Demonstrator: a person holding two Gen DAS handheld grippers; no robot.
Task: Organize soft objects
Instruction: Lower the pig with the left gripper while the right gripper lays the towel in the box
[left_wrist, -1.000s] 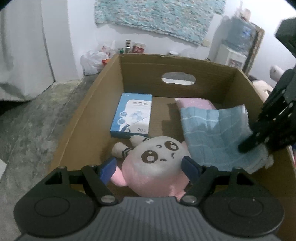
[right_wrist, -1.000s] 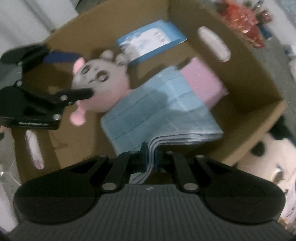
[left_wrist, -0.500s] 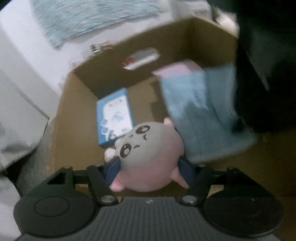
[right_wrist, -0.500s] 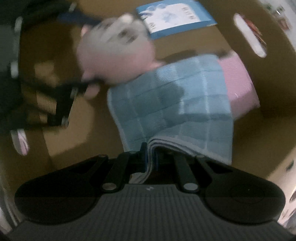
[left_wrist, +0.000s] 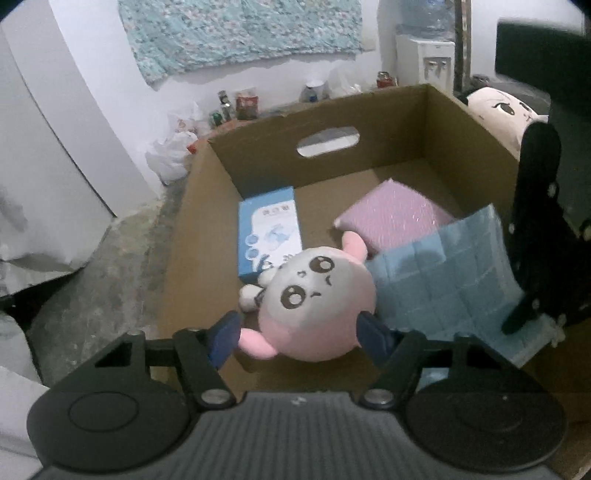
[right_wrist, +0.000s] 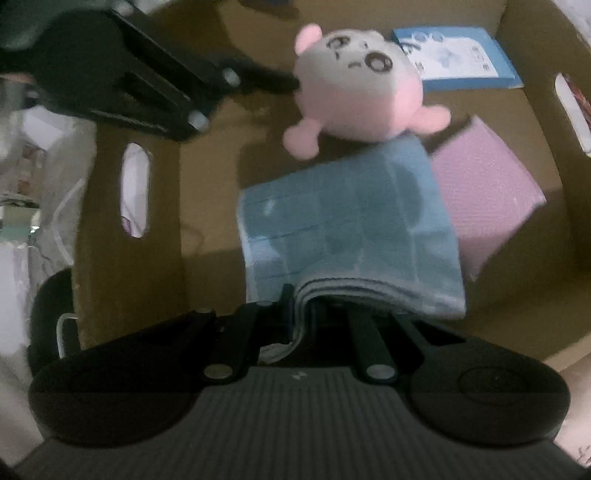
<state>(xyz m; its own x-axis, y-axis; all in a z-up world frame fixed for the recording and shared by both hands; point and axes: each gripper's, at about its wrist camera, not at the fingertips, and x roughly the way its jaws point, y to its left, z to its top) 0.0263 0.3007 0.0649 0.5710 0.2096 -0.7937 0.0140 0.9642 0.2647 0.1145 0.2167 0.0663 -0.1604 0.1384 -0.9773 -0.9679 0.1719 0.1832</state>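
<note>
Only the right wrist view is showing the right gripper (right_wrist: 301, 306) clamping the folded blue cloth (right_wrist: 347, 225), while the left gripper (left_wrist: 299, 332), its jaws just opening slightly, is holding the pink plush (left_wrist: 317, 299) at 12 o'clock between its fingers

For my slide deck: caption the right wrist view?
Right gripper pinches folded blue towel over cardboard box; pink plush beyond.

Pink pad (left_wrist: 391, 214) partly hidden under blue towel (left_wrist: 443, 288); white plush (left_wrist: 498, 110) cut by box wall (left_wrist: 476, 147).
</note>
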